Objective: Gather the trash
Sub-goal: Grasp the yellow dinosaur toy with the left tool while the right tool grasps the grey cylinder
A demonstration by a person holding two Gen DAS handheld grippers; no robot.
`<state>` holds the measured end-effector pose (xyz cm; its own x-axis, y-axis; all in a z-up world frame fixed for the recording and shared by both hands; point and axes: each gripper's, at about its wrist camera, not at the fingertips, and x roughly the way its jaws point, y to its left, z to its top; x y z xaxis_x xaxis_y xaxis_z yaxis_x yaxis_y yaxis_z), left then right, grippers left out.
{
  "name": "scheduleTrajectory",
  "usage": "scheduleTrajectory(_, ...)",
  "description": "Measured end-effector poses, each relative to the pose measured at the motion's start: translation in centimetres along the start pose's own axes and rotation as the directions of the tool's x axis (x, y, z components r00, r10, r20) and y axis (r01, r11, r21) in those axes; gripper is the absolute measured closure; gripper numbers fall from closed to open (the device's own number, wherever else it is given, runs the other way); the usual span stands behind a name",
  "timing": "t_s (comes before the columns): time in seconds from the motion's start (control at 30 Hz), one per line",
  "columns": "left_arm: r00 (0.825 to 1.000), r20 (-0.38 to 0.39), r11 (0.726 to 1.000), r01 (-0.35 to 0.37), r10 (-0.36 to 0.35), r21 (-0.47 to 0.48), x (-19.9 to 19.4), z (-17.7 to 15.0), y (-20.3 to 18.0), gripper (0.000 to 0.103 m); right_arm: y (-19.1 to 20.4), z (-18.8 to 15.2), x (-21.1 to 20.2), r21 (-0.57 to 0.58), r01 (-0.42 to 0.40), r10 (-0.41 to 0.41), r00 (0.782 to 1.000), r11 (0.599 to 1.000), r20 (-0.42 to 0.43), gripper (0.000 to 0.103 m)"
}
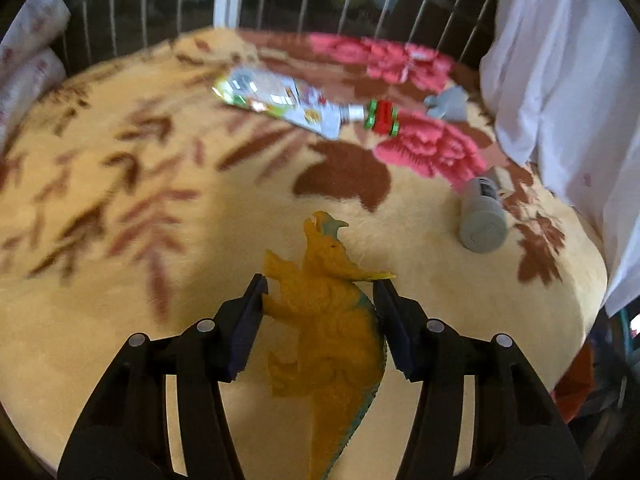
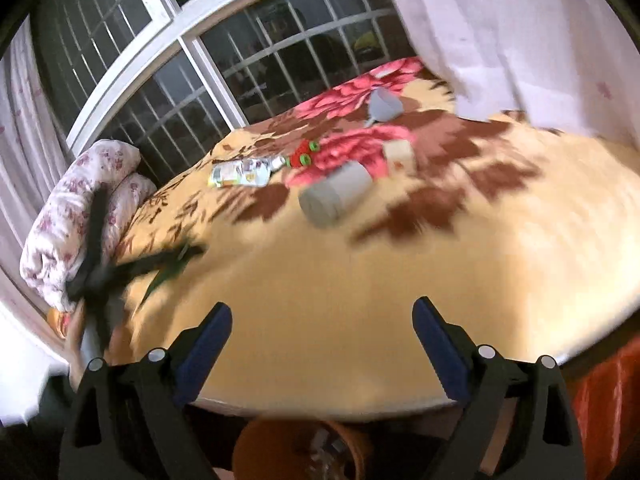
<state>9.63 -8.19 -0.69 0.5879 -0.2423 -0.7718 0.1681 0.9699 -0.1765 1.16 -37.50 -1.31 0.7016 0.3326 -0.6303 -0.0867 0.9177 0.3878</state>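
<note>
From the left wrist view, the left claw sits low over a bed covered by a plush yellow blanket with brown leaves and pink flowers. An orange rubber dinosaur toy with a teal ridge along its back lies between the black fingers; both pads look to be against its flanks, so the claw appears closed on the toy, which still rests on the blanket. Further up the bed lies a flattened white foil pouch with green and orange print, and just beside its spout end a small red toy car with green wheels. To the right, a grey plastic cylinder-shaped bottle lies on its side, and beyond it a small grey funnel-like piece. A white curtain hangs at the right edge.

From the right wrist view, the right claw stands wide open with nothing between its blue-padded fingers, held over the near edge of the bed. The same bottle lies mid-bed, the pouch and car behind it near a barred window. At far left the other claw shows as a dark blur by a rolled floral quilt. A brown round bin stands below the bed edge.
</note>
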Motion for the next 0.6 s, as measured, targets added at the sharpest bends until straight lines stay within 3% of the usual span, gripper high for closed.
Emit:
scheduleTrajectory(0.1, 0.996, 0.075, 0.998, -0.049, 0.047, 0.025, -3.4, -1.9, 0.2, 0.049, 0.1, 4.1, 3.6, 0.059, -0.005, 0.007, 0.999, 0.998, -0.036, 0.013)
scheduleTrajectory(0.27, 0.984, 0.156, 0.994, -0.093, 0.084, 0.056, -7.6, -5.7, 0.5, 0.049, -1.0, 9.5, 12.0, 0.274, 0.014, 0.043, 0.979, 0.961, -0.201, 0.017)
scheduleTrajectory(0.33, 0.982, 0.172, 0.994, -0.094, 0.082, 0.060, -8.5, -6.9, 0.7, 0.049, -2.0, 10.4, 14.1, 0.353, 0.040, 0.048, 0.970, 0.935, -0.237, 0.017)
scheduleTrajectory(0.47, 0.989, 0.147, 0.999, -0.034, 0.028, 0.038, -9.1, -9.4, 1.6, 0.049, -3.5, 10.4, 18.7, 0.481, 0.096, 0.091, 0.932, 0.872, -0.352, 0.020)
scheduleTrajectory(0.5, 0.989, 0.144, 0.999, -0.033, 0.028, 0.036, -9.0, -10.0, 1.7, 0.049, -3.2, 10.3, 19.3, 0.469, 0.135, 0.052, 0.930, 0.873, -0.365, 0.020)
scheduleTrajectory(0.53, 0.990, 0.142, 0.999, -0.032, 0.026, 0.041, -9.0, -10.4, 1.7, 0.049, -2.5, 10.5, 19.6, 0.434, 0.165, 0.010, 0.928, 0.886, -0.373, 0.026)
scheduleTrajectory(0.57, 0.990, 0.136, 0.999, -0.031, 0.025, 0.042, -8.8, -11.0, 1.8, 0.049, -1.4, 10.5, 19.8, 0.373, 0.209, -0.055, 0.922, 0.904, -0.382, 0.051)
scheduleTrajectory(0.6, 0.991, 0.129, 0.999, -0.029, 0.024, 0.038, -8.8, -11.4, 1.9, 0.049, -0.7, 10.5, 19.8, 0.330, 0.253, -0.114, 0.915, 0.909, -0.387, 0.054)
